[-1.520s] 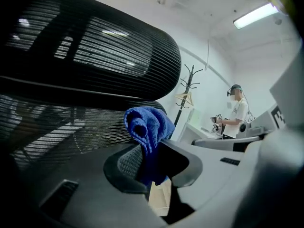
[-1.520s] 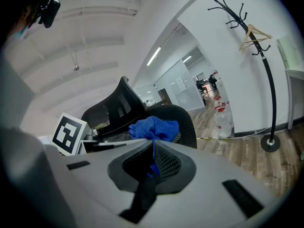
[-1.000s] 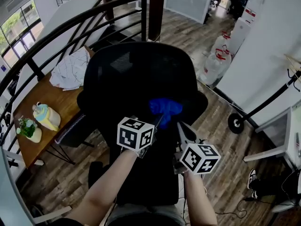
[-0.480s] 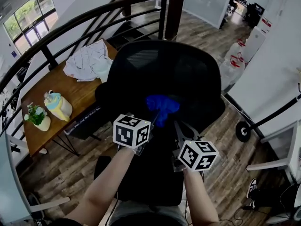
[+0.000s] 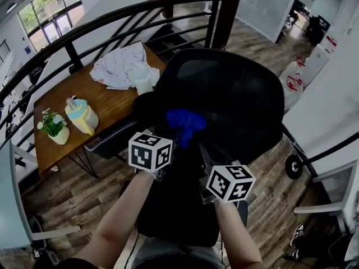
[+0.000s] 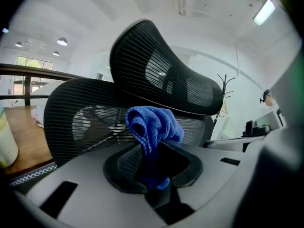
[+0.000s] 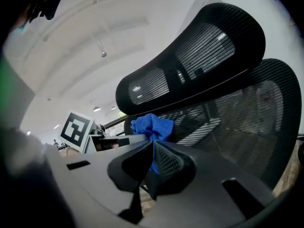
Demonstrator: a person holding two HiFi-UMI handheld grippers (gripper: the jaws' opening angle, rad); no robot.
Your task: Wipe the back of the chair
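- The left gripper [image 6: 154, 148] is clamped on a bunched blue microfibre cloth [image 6: 152, 125]. Most of the wad stands proud of the jaw tips, so a firm grip is what will stop it dragging out on the mesh.
- The right gripper [image 7: 153, 148] hangs just beside the left one, its jaws drawn together to a thin slit. A sliver of blue shows in that slit, but I cannot tell whether it pinches the cloth's tail or the cloth is only seen through it. It would probably do better bracing the chair's edge so the chair does not swivel.
- In the head view the cloth [image 5: 185, 120] sits at the rear of the black office chair [image 5: 241, 111], near the left side of the back. Whether it is actually pressing on the surface is unclear.
- The backrest mesh [image 6: 80, 122] and the headrest [image 6: 161, 75] above it are curved and ribbed. Long overlapping strokes along the curve, with the wad flattened against the mesh, look likelier to clean than dabbing. Most of the back appears left to cover.
- Beyond, a wooden table [image 5: 73, 94] stands well clear of the chair.
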